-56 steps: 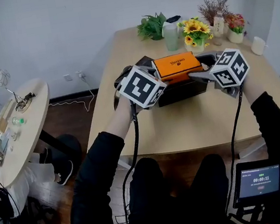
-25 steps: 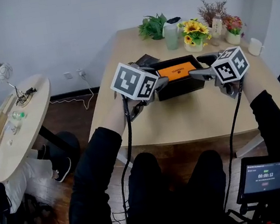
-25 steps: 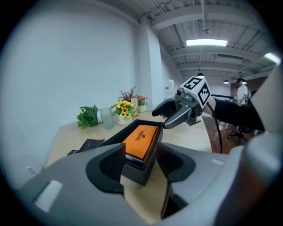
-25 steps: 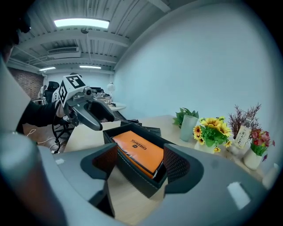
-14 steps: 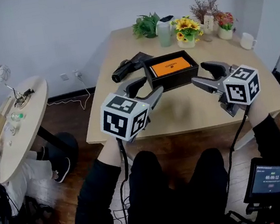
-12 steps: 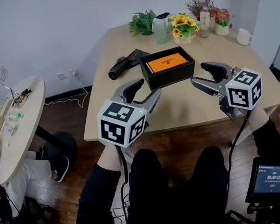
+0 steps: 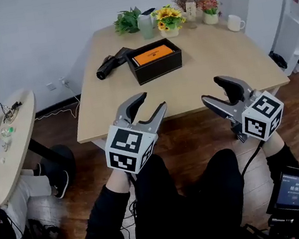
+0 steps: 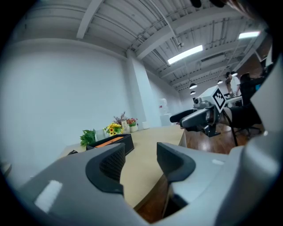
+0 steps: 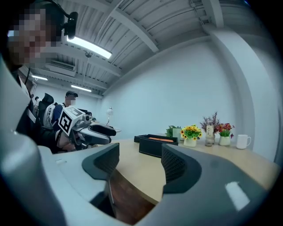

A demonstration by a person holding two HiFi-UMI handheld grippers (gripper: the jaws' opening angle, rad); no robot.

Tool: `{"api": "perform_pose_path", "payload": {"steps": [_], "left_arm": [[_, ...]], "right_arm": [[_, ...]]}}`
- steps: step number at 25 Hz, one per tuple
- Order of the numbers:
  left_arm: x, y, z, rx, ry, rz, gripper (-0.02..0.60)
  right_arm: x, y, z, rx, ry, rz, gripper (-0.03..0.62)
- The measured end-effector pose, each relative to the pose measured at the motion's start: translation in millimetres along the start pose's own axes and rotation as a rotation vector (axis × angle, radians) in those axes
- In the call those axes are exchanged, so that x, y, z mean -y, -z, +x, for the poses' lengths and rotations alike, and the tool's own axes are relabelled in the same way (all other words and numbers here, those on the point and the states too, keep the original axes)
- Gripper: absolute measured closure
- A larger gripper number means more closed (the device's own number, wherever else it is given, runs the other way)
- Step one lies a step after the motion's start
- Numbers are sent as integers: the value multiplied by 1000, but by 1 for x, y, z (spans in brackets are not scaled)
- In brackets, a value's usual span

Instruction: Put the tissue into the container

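Wooden table (image 7: 208, 62), black container (image 7: 158, 68) with orange tissue box (image 7: 152, 54) inside, flowers (image 7: 167, 18) behind, left gripper (image 7: 153, 101) and right gripper (image 7: 210, 89) off near edge, both jaws apart, empty

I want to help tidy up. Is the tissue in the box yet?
Done: the orange tissue pack lies inside the black container. In hand: nothing; the left claw and right claw hang open and empty near the edge of the table. Left: seemingly nothing.

Black sleeves (image 7: 105, 221), black trousers (image 7: 170, 197). The grey left tool (image 7: 152, 101) and right tool (image 7: 212, 90) bear white cubes (image 7: 130, 147) with black square markers, trailing black cables (image 7: 249, 158).
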State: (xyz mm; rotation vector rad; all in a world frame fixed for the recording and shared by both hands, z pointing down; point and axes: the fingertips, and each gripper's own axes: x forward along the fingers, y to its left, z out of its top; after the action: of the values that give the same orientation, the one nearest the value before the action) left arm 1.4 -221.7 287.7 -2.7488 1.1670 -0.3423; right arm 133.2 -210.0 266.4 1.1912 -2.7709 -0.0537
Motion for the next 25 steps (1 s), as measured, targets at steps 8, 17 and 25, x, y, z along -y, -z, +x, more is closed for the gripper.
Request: {"api": "perform_pose_path", "payload": {"steps": [8,17,25], "left_arm": [[29,-5,-13,13,30,5,374],[36,-15,-38,58,-59,112,373],[53,-17,-70,167,-122,191,373]], "right_arm": [[-20,0,-31,28,32,2,293],[-30,-7,-49,68,99,-40,293],[-54,-6,-55,139,171,-47,307]]}}
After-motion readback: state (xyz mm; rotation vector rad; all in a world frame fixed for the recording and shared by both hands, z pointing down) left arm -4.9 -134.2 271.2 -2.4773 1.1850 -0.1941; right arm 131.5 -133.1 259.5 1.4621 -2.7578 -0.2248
